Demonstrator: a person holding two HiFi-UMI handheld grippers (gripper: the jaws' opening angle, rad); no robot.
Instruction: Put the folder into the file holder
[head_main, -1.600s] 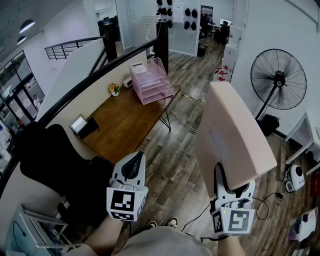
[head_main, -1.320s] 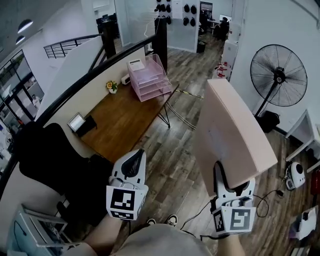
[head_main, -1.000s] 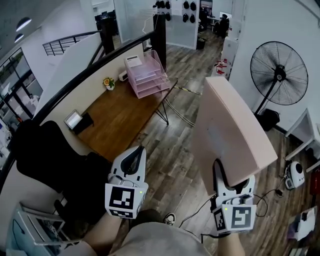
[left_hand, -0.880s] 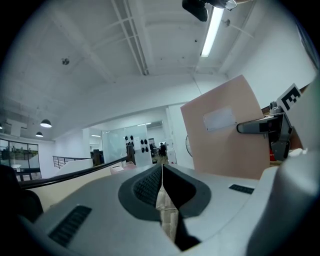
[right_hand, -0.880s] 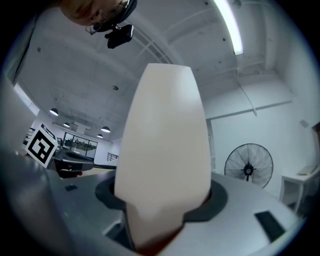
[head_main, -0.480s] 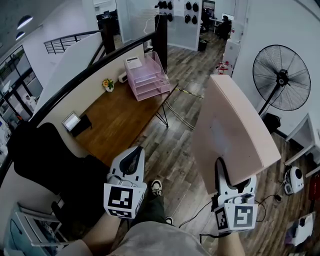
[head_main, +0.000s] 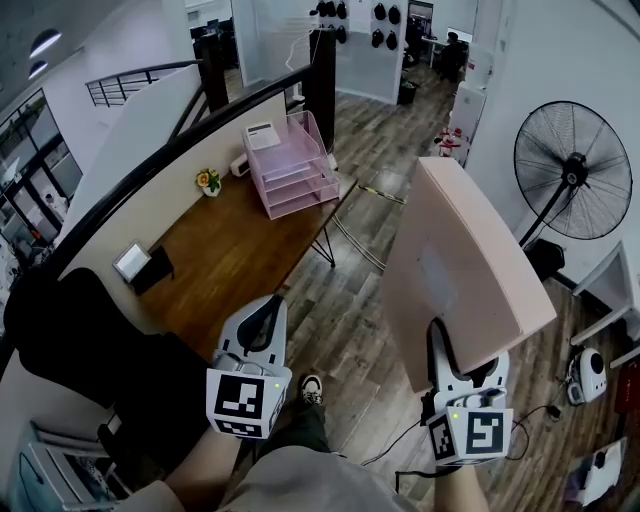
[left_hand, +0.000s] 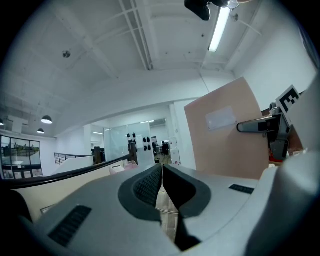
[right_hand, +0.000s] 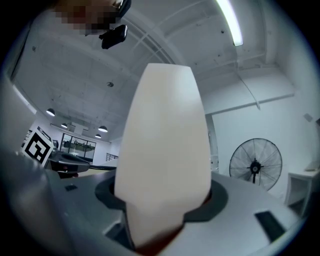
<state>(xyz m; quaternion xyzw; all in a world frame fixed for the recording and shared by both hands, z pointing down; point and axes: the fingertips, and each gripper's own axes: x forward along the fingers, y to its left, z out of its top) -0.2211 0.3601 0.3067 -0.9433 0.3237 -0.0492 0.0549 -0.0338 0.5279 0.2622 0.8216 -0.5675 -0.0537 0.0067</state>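
Observation:
A thick pale pink folder (head_main: 460, 270) stands upright and tilted in my right gripper (head_main: 450, 352), whose jaws are shut on its lower edge. In the right gripper view the folder (right_hand: 162, 150) fills the space between the jaws and hides what lies ahead. My left gripper (head_main: 264, 318) hangs at the lower left, shut with nothing in it. Its pads meet in the left gripper view (left_hand: 161, 186), where the folder (left_hand: 227, 132) shows at the right. The pink file holder (head_main: 295, 170), a stack of trays, sits on the far end of the wooden desk (head_main: 240, 245), well away from both grippers.
A standing fan (head_main: 575, 170) is at the right. A black chair (head_main: 70, 340) stands at the desk's near left. A small flower pot (head_main: 207, 181) and a white box (head_main: 263, 134) sit on the desk. A cable and a white device (head_main: 585, 365) lie on the wooden floor.
The desk and file holder have shifted in the head view as the person walks; a shoe now shows below. Both grippers keep their pose, the folder still held.

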